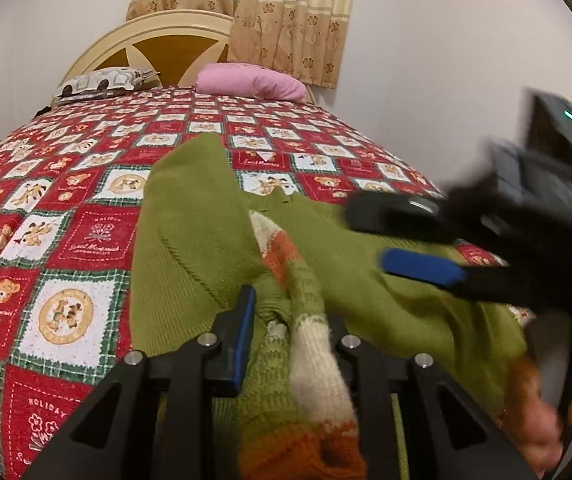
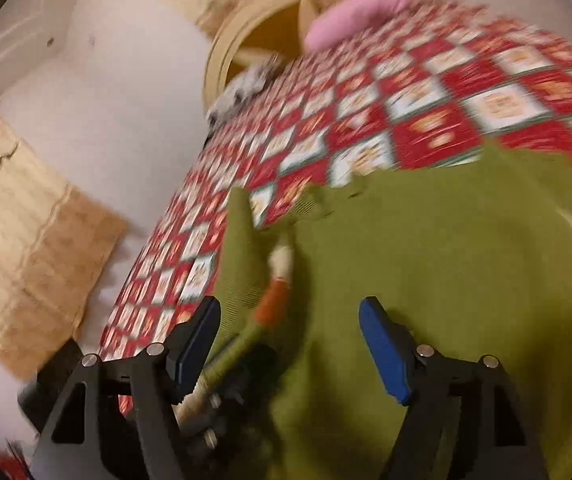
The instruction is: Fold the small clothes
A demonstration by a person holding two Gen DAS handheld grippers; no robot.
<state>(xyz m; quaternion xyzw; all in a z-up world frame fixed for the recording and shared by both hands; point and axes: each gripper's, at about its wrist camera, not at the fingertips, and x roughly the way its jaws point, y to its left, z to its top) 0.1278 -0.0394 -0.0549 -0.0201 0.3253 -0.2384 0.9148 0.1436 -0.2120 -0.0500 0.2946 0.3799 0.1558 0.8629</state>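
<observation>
Left wrist view: we held the left gripper [image 1: 286,320] low over the bed [image 1: 66,240], pointing down and toward the headboard [image 1: 174,52]. Its jaws were clenched on the striped sleeve [image 1: 314,344] of the green sweater [image 1: 194,240], a band of cream, orange and green knit that ran between the pads and back toward the camera. The sweater lay spread on the quilt near the bed's foot edge, one green sleeve reaching up toward the pillows [image 1: 246,80].

From the right side of that view our right gripper [image 1: 402,240] came in blurred, tilted and pointing leftward across the sweater, its black finger above and its blue pad [image 1: 422,268] below, well apart. A hand [image 1: 542,412] showed, smeared, at the lower right corner.

In the right wrist view, heavily blurred, we saw the right gripper [image 2: 290,340] with its jaws released and wide, nothing pressed between them, hanging over the sweater [image 2: 446,260] and angled down at it. The striped sleeve [image 2: 278,280] ran under the gap toward the left gripper [image 2: 230,392], dim at the bottom. The bed [image 2: 326,120] stretched diagonally toward the pink pillow [image 2: 350,16].
</observation>
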